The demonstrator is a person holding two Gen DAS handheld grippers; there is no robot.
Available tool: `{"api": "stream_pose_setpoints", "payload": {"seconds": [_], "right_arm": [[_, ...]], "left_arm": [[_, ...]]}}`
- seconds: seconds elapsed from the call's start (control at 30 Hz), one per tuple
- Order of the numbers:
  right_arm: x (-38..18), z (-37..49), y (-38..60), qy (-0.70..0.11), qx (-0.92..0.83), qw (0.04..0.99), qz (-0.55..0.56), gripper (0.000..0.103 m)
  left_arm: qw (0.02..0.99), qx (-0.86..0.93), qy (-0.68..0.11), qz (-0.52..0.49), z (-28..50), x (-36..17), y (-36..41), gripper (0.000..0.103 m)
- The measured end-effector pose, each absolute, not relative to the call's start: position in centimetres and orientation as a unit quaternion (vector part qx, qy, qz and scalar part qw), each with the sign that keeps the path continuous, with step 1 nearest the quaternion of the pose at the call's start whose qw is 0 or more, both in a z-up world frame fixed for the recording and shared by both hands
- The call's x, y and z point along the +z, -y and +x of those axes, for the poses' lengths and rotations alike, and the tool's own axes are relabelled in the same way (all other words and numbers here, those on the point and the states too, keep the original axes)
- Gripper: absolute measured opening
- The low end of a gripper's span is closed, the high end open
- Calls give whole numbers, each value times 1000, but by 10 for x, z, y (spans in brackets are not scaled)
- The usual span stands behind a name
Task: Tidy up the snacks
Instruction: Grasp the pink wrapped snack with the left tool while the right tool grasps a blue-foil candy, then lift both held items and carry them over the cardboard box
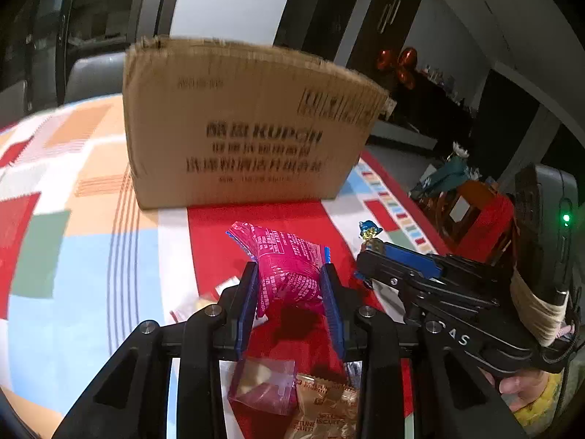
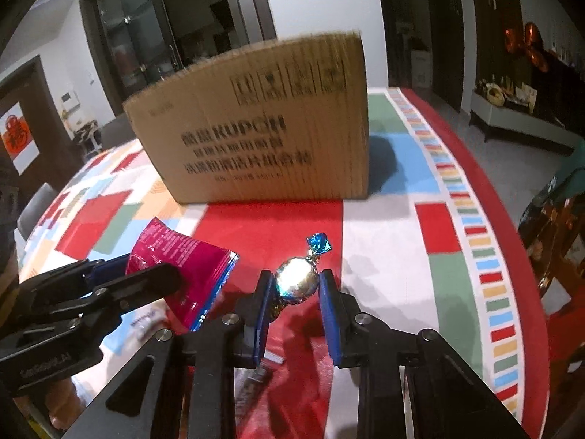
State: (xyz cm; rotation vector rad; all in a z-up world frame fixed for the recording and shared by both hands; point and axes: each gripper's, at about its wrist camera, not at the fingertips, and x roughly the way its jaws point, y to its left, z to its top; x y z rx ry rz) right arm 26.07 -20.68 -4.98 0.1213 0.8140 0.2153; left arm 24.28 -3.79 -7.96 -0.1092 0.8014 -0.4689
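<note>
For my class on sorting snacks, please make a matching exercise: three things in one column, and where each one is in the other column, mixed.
Things:
1. pink packet
2. foil candy
3. cardboard box

Places:
A. standing on the tablecloth, behind both grippers
B. pinched in the left gripper
C. pinched in the right gripper

Pairs: 1-B, 2-C, 3-A

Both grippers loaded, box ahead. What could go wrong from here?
1. The foil-wrapped candy is round and shiny, pinched only at its sides by the right gripper; it may slip out.
2. The pink snack packet is crumpled in the left gripper and may slide.
3. The cardboard box wall stands tall; either load could snag its rim.
</note>
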Motion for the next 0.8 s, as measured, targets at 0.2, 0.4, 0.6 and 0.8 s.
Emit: {"api": "stream_pose_setpoints", "payload": {"seconds": [0.2,0.4,0.6,0.8], "right_arm": [[-22,253,202,-357,115,925,60,27],[2,247,200,-329,128,933,67,27],[29,246,197,-295,141,942,75,27],[52,249,191,-265,152,949,79,27]], "left_arm": [[905,-220,-360,-58,239,-59,33,34],[913,-218,-339,-68,233,-41,27,34],[924,-211,-310,-74,223,-15,18,34],[936,-201,-280,-74,221,9,11,34]]}}
